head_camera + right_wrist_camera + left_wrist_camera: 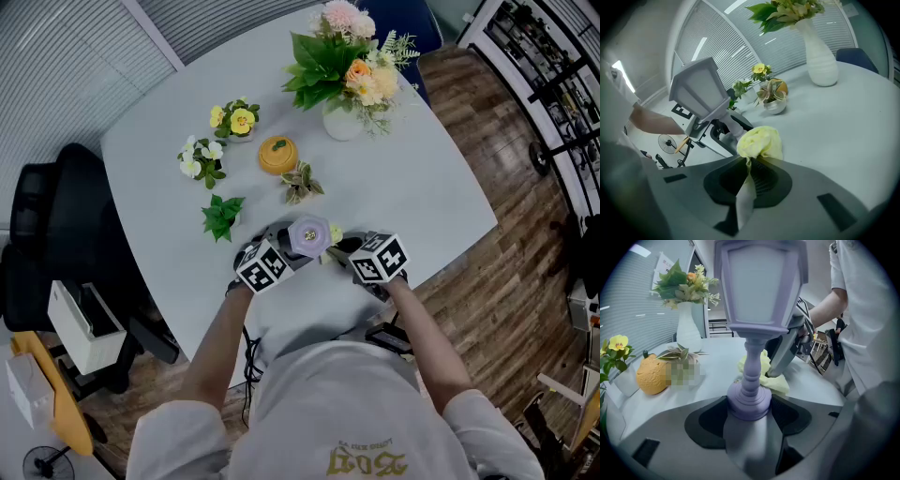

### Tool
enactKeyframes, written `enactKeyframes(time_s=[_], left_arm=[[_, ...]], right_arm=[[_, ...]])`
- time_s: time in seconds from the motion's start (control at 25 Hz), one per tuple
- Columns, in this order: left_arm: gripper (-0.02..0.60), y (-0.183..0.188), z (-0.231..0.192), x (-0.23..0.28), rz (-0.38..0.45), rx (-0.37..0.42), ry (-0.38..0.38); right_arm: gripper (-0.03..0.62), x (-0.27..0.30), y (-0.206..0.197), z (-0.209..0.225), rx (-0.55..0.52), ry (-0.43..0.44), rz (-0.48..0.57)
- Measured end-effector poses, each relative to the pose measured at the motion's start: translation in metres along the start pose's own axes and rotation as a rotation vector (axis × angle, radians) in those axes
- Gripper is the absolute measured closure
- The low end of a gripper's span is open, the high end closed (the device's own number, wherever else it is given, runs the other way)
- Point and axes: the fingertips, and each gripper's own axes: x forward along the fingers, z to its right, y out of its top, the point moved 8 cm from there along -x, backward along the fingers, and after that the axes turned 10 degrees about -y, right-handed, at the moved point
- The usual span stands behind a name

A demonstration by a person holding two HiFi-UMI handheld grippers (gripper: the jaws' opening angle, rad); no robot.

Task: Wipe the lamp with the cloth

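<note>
A small lilac lantern-shaped lamp stands upright, and my left gripper is shut on its round base. From above, the lamp's top shows between the two marker cubes near the table's front edge. My right gripper is shut on a pale yellow cloth, whose bunched end sticks out past the jaws. In the left gripper view the cloth lies just behind the lamp's stem, touching or nearly touching it, with the right gripper's fingers slanting down onto it.
On the white table stand a white vase of flowers, an orange fruit-shaped ornament, and several small potted plants. A black chair stands at the left. The table's front edge is close to my hands.
</note>
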Motion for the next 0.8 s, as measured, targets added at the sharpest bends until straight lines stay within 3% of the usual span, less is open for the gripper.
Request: enactKeyframes(time_s=[0.8], left_arm=[[0.288, 0.0, 0.0, 0.0, 0.001, 0.005, 0.003]], right_arm=[[0.562, 0.006, -0.006, -0.021, -0.032, 0.068, -0.055]])
